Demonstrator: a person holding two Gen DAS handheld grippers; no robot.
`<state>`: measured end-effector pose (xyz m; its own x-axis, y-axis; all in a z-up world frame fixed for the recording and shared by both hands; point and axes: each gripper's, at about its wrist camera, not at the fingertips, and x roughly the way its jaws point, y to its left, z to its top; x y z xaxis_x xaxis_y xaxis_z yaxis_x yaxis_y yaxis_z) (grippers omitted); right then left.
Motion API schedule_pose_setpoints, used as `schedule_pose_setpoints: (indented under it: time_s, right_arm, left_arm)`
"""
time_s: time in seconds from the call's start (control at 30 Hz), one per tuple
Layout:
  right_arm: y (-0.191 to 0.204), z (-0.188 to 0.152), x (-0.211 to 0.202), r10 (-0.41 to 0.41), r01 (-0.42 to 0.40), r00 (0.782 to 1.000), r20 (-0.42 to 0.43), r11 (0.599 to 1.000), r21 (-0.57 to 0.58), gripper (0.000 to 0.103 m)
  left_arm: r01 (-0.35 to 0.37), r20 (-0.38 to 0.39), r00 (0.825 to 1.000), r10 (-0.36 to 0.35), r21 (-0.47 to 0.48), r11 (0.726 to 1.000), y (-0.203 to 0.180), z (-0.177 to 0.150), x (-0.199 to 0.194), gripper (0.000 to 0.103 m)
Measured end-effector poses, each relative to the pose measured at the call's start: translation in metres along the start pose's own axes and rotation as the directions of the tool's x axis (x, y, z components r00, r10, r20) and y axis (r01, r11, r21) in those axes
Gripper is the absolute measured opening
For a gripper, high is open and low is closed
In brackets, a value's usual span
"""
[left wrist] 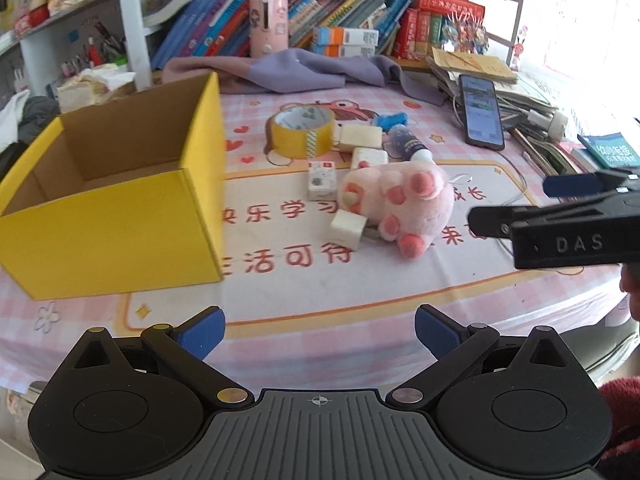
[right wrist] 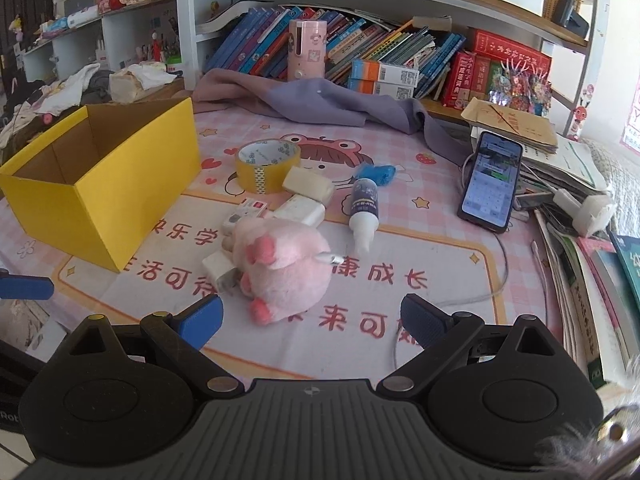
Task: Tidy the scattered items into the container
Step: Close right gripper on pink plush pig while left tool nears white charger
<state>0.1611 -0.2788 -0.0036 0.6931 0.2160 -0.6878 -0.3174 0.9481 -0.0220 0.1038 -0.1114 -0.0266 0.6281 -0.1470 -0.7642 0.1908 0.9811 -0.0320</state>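
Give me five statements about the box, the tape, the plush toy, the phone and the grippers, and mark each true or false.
1. The yellow box holds the tape roll. False: the tape roll lies on the table mat outside the box, which looks empty.
2. The plush toy lies among small white blocks. True.
3. The right gripper is clamped on the plush toy. False: it is open and holds nothing.
4. The phone has its screen lit. True.
5. The left gripper is open and holds nothing. True.
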Motion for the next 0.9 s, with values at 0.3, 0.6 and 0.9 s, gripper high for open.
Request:
schedule_pose_setpoints:
  time_s: [0.3, 0.6, 0.9]
  right_arm:
    - [-0.016, 0.020, 0.035, 0.084, -0.087, 0.995, -0.044, 0.994, -0.065, 0.097]
    - [-0.014, 0.040, 0.080, 0.185, -0.200, 0.974, -0.129, 0.973, -0.118, 0.098]
    - [-0.010, 0.047, 0.117, 0.249, -0.283, 0.944, -0.215, 0.948, -0.142, 0.089]
  left_arm:
    - [-0.013, -0.042, 0.999, 0.013, 0.000, 1.000, -0.021, 0.017, 0.021, 0.101]
    - [-0.079, -0.084, 0.994, 0.076, -0.036, 0.996, -0.023, 0.027, 0.031, 0.098]
    - [-0.133, -0.116, 0.985, 0.126, -0.053, 0.990, -0.026, 0.035, 0.039, 0.098]
